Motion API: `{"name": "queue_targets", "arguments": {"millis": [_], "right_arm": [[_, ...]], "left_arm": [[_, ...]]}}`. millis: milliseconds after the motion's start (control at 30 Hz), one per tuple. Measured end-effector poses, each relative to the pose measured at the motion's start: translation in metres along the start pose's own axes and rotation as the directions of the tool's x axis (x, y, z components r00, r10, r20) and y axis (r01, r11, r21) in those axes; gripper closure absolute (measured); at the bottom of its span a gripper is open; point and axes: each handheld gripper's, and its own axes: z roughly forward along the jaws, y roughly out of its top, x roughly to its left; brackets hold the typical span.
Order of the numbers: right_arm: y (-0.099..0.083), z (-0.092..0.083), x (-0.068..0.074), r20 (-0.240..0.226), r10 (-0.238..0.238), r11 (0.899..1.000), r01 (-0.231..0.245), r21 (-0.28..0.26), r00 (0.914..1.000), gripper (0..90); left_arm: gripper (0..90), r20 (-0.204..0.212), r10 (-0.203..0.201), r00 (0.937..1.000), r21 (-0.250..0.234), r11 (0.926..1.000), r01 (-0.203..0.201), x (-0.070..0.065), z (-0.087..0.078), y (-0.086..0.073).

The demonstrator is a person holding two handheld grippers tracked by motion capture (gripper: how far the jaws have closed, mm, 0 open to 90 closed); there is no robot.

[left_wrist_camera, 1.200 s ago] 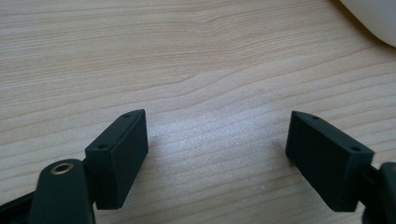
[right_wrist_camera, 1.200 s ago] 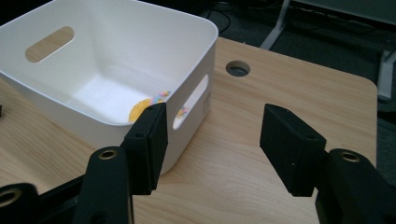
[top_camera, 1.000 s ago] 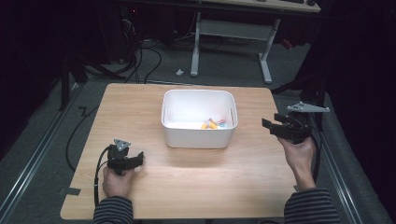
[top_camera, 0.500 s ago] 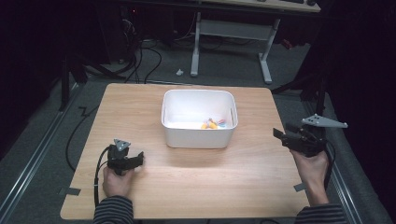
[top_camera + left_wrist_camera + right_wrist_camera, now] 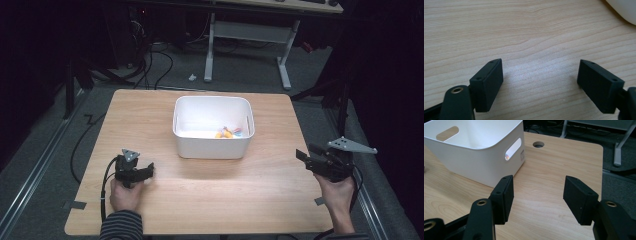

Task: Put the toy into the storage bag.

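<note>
Since a second ago the right gripper [image 5: 304,157] has drawn back from beside the white bin [image 5: 213,148] and sunk toward the right edge of the surface [image 5: 235,192], where it now hangs past the rim over the floor, well apart from the bin; the left gripper [image 5: 148,170] has kept its place near the front left of the surface. In the right gripper view the right gripper [image 5: 538,192] has its fingers [image 5: 504,197] standing wide apart with nothing between them, only bare wood showing through the gap; they point across the surface at the bin's near corner and its slotted handle, without touching it. In the left gripper view the left gripper [image 5: 540,85] likewise has its fingers [image 5: 487,85] spread wide and empty, low over the wood grain, with a curve of the white bin at the upper right corner of that view. The bin stands at the middle of the surface, toward the far side, between the two grippers and touched by neither. Inside it, against the near right wall, lie a few small coloured pieces [image 5: 227,133], orange, yellow and pink, too small to tell what they are.
</note>
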Motion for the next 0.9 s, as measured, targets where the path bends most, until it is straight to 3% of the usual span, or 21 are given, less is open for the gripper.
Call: {"name": "queue_targets", "arguments": {"millis": [267, 900], "right_arm": [[-0.012, 0.006, 0.005, -0.018, 0.012, 1.0, -0.012, 0.001, 0.9998, 42.3], [-0.038, 0.046, 0.022, -0.059, 0.012, 0.998, -0.008, 0.066, 0.9982, 43.1]], "left_arm": [[21.3, 0.001, 0.0, 1.0, 0.0, 1.0, 0.0, 0.0, 0.0, 0.0], [21.3, 0.0, 0.001, 1.0, 0.0, 1.0, -0.001, 0.0, 0.0, 0.0]]}}
